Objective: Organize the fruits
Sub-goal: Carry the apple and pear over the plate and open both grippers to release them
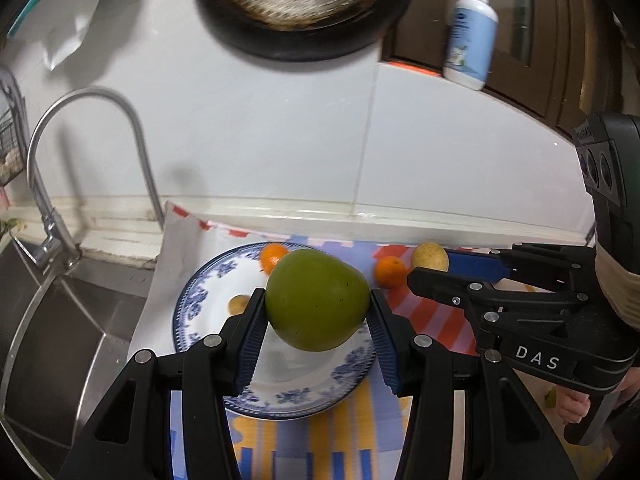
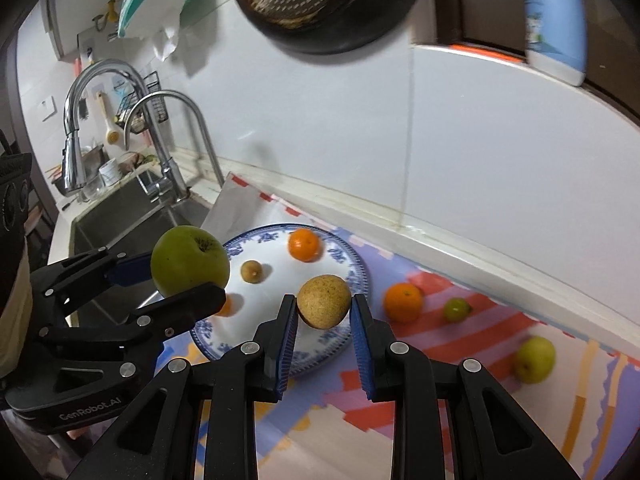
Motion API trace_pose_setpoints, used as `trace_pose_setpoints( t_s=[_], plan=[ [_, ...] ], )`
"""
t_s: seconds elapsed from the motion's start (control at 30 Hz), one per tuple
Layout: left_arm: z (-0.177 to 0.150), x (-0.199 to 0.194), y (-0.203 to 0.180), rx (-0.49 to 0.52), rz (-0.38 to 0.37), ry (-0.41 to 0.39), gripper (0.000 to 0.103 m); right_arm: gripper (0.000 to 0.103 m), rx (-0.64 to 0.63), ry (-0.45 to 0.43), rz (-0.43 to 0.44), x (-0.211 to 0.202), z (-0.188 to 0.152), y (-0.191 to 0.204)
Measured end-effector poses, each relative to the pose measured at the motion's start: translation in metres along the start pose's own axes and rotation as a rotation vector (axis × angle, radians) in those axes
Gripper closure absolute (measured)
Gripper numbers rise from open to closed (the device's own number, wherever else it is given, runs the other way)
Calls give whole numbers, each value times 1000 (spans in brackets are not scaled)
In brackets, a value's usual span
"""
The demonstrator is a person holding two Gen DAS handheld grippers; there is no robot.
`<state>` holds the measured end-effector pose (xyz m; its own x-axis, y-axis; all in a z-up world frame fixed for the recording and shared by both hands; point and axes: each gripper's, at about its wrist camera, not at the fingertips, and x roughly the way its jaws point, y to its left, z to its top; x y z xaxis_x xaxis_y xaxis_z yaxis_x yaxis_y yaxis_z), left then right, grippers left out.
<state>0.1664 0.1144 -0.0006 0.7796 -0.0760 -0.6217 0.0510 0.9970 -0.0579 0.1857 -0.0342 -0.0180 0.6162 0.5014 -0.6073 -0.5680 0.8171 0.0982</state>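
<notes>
The task looks about half done, as I judge it. On the blue-patterned plate [image 2: 352, 264], in the centre of the right wrist view, three fruits already lie: a mandarin [image 2: 305, 244] near the far rim, a small brown fruit [image 2: 251, 271] and another small orange fruit [image 2: 226, 306], half hidden behind the left tongs [image 2: 188, 280]. Two more fruits are in the air above the plate. The left tongs are closed on a green apple [image 2: 190, 261], and the right tongs [image 2: 324, 312] are closed on a brownish-yellow round fruit [image 2: 324, 306], maybe a pear. On the striped mat [image 2: 480, 344] covering the counter, to the right of the plate, three fruits remain: one orange mandarin [image 2: 403, 302] near the plate, a small green citrus [image 2: 456, 309] further right, and a yellow-green apple [image 2: 535, 359] at the lower right. So I count eight fruits: three on the plate, two held, three waiting. The plate is one, the tongs are two.
</notes>
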Motion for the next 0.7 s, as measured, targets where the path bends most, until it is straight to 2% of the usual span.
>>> trace_pose_setpoints(
  t_s=[0.47,0.7],
  plan=[
    [-13,36,61,-2,81,72,54,75,-35,131,56,79,2,34],
    [-16,61,79,-14,82,116,54,75,-39,184,71,108,-2,43]
  ],
)
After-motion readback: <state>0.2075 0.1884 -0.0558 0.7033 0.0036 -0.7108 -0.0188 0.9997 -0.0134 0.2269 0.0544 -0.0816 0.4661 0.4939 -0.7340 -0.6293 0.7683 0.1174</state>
